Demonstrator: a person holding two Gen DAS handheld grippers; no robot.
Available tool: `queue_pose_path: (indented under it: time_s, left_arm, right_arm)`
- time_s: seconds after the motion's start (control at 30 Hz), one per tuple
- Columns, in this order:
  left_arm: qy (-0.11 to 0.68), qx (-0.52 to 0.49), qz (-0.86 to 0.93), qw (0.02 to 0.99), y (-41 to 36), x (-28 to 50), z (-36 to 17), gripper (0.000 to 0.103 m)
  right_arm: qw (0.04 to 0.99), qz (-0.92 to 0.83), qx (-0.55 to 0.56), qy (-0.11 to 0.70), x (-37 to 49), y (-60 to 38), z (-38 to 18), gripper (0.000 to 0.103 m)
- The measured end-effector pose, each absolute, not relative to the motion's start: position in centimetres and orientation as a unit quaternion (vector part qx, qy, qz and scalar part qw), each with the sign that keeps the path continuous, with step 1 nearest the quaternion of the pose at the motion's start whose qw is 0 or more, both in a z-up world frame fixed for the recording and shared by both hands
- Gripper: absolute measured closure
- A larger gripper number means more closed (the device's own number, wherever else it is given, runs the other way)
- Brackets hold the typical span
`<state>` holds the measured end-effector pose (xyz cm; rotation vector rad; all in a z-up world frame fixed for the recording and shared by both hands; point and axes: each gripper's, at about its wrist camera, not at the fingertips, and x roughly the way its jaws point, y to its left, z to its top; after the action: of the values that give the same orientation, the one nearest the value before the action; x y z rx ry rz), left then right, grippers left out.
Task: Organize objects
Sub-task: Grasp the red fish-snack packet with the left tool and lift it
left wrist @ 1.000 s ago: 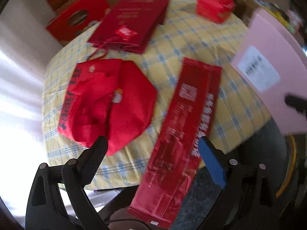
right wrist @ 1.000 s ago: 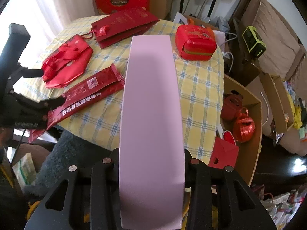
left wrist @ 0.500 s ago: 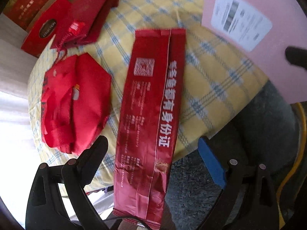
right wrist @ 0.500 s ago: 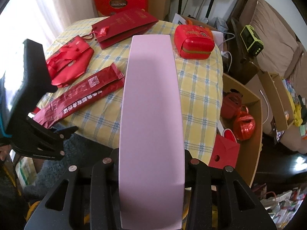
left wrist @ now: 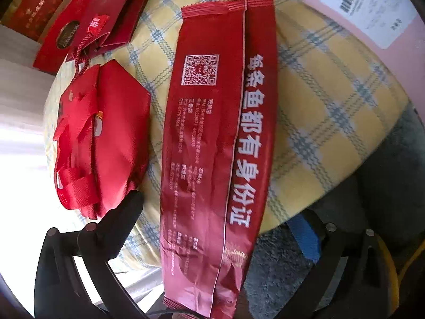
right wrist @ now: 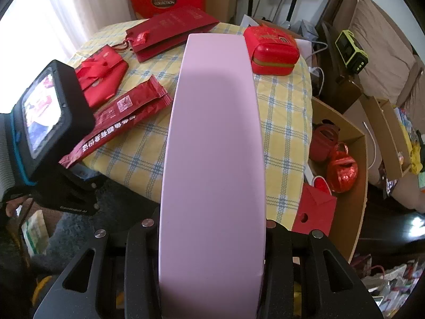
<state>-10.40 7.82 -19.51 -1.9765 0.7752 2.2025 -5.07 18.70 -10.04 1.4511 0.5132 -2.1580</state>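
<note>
A long dark-red foil packet point(left wrist: 217, 143) lies on the yellow checked tablecloth point(left wrist: 326, 122), its near end hanging over the table's edge. My left gripper point(left wrist: 215, 226) points down over that end. Its jaws are opening, and the packet lies between the fingers with neither pad pressing on it. My right gripper point(right wrist: 212, 239) is shut on a long pink box point(right wrist: 212, 133), held out over the table. The box's labelled side point(left wrist: 372, 8) shows in the left wrist view. In the right wrist view the same packet point(right wrist: 119, 117) lies left of the pink box.
A red fabric bag point(left wrist: 101, 138) lies left of the packet and a dark-red paper bag point(right wrist: 170, 32) behind it. A red tin point(right wrist: 271, 50) stands at the table's far right. A cardboard box point(right wrist: 356, 186) with red items sits on the floor to the right.
My left gripper has come down closer to the packet and rolled, so the packet now runs lengthwise between its fingers, which stand a little wider. The right gripper and pink box have not moved.
</note>
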Motion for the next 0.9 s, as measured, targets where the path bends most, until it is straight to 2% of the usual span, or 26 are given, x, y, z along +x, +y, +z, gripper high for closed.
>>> queue_pose_path:
  time_s: [0.23, 0.4, 0.5, 0.6, 0.67, 0.73, 0.9]
  left_arm:
    - [0.251, -0.645, 0.721, 0.04, 8.0, -10.6, -19.3, 0.001]
    - [0.254, -0.633, 0.729, 0.058, 8.3, -10.1, -18.4, 0.01]
    - [0.245, -0.616, 0.747, 0.062, 8.2, -9.0, -17.7, 0.021]
    - [0.21, -0.612, 0.759, 0.079, 7.3, -7.9, -16.2, 0.041]
    - [0.171, -0.615, 0.764, 0.094, 6.2, -7.5, -15.3, 0.057]
    - [0.143, -0.605, 0.777, 0.105, 5.6, -7.4, -14.3, 0.065]
    - [0.096, -0.578, 0.806, 0.087, 4.4, -8.0, -11.6, 0.07]
  right_arm:
    - [0.245, -0.791, 0.527, 0.189, -4.9, 18.8, -10.0, 0.063]
    - [0.248, -0.79, 0.519, 0.214, -4.4, 18.0, -10.1, 0.063]
    - [0.25, -0.792, 0.516, 0.21, -4.3, 17.9, -10.1, 0.063]
    - [0.254, -0.791, 0.517, 0.206, -3.9, 18.1, -10.1, 0.063]
    - [0.256, -0.792, 0.515, 0.205, -3.7, 18.1, -10.1, 0.063]
    - [0.258, -0.792, 0.516, 0.203, -3.7, 18.2, -10.1, 0.063]
    - [0.264, -0.794, 0.513, 0.192, -3.4, 18.5, -10.2, 0.063]
